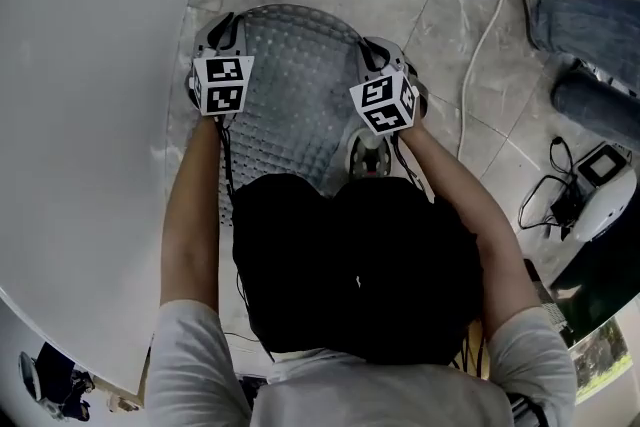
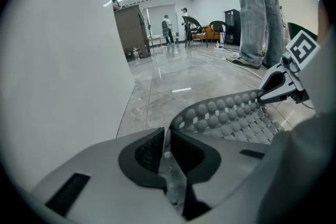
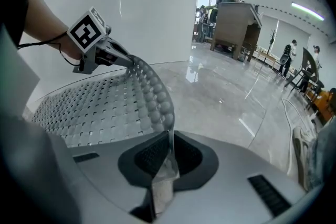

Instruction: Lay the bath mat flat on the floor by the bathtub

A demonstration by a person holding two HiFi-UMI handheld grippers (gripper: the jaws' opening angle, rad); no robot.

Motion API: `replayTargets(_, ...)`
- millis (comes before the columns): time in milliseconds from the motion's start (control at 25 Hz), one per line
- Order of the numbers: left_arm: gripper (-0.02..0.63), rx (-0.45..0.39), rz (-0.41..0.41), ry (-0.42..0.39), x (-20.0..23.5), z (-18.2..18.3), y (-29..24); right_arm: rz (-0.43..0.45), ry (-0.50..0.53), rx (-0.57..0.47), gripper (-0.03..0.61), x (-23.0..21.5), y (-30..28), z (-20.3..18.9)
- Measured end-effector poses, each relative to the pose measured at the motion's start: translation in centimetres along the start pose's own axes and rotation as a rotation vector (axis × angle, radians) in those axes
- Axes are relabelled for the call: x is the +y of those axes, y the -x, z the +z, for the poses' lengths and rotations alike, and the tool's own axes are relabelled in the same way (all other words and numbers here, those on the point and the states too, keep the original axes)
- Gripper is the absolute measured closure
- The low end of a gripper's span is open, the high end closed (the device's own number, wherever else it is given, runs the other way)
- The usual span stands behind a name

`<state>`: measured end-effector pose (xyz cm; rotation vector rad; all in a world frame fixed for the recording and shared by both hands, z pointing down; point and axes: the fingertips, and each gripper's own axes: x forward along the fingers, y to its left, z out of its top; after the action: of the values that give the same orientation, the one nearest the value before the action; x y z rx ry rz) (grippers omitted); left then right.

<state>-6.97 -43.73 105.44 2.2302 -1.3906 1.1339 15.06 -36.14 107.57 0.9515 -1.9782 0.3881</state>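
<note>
By the bathtub (image 1: 90,115), the bath mat (image 1: 290,95), not yet flat, is pinched by the left hand-held gripper (image 2: 167,148) and the right hand-held gripper (image 3: 169,157).

1 mat (image 1: 290,85), 2 tongs (image 2: 165,150) (image 3: 170,156), 1 tub (image 1: 80,115)

No words, numbers or brands can be read; the left cube (image 1: 222,83) and right cube (image 1: 384,103) bear only black-and-white square markers.
</note>
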Motion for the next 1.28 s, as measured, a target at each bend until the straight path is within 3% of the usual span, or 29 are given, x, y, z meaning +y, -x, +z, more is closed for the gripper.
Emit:
replayTargets(320, 0.582, 0.017, 0.009, -0.091, -0.3, 0.0, 0.2, 0.049, 0.115, 0.042, 0.555, 0.2, -0.2, -0.1)
replayTargets(640, 0.583, 0.007, 0.033, -0.157, -0.5, -0.1, -0.2, 0.034, 0.095, 0.049, 0.555, -0.3, -0.7, -0.1)
replayTargets(840, 0.582, 0.037, 0.098, -0.298, -0.6, 0.3, -0.3, 0.031, 0.118, 0.051, 0.548, -0.2, -0.6, 0.0)
replayTargets(1040, 0.557, 0.014, 0.076, -0.172, -0.6, 0.6, 0.0, 0.008, 0.167, 0.058, 0.524, -0.5, -0.6, -0.1)
replayTargets(1160, 0.482, 0.012, 0.078, -0.168, -0.6, 0.6, -0.2, -0.015, 0.202, 0.059, 0.493, -0.8, -0.7, 0.1)
replayTargets(1280, 0.446, 0.003, 0.073, -0.165, -0.9, 1.0, -0.1, -0.021, 0.189, 0.061, 0.482, -1.1, -0.5, 0.0)
